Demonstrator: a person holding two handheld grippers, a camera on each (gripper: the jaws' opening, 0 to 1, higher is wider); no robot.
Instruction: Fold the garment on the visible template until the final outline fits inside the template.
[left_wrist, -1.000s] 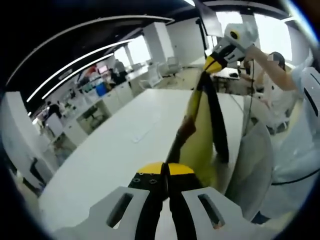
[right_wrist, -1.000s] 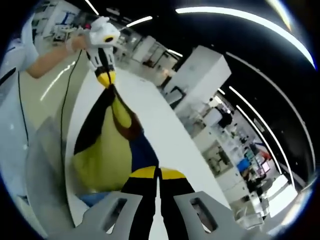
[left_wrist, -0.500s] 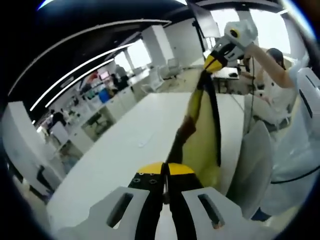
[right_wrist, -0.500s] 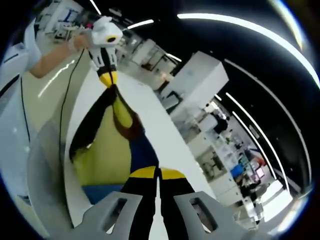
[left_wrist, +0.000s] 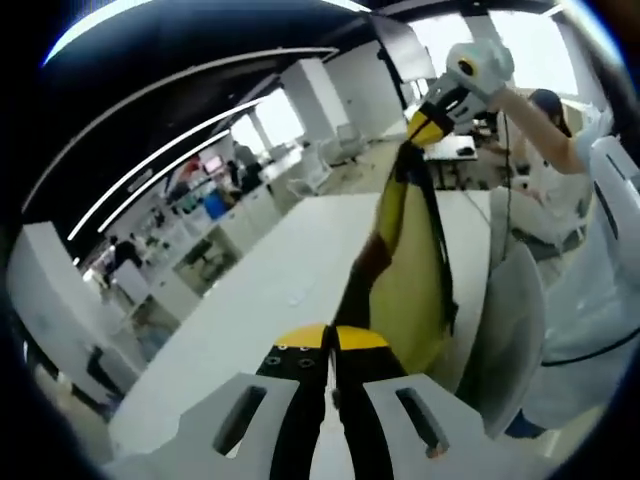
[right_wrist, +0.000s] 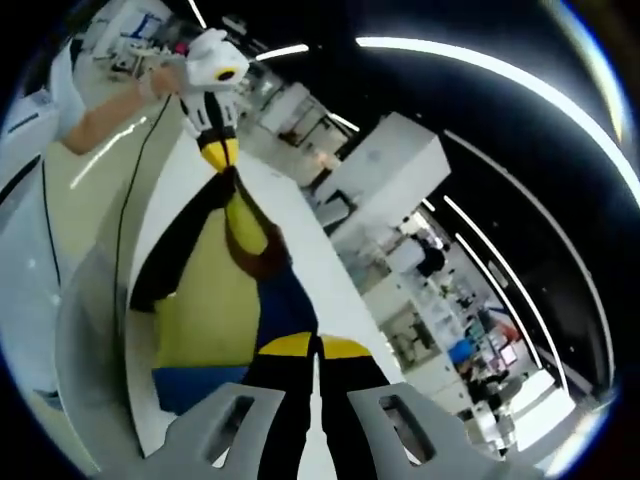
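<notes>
Two grippers' fingers (left_wrist: 331, 345) (right_wrist: 316, 350) pinching opposite ends of the garment (left_wrist: 405, 280), stretched above the table (left_wrist: 260, 300).

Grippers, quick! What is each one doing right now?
Left gripper: shut on the garment, holding it up above the white table.
Right gripper: shut on the same garment.

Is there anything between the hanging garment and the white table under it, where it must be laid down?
Nothing visible stands in the way. The garment hangs stretched between the left gripper and the right gripper, both shut on it, above the white table. The table surface near it looks bare.
</notes>
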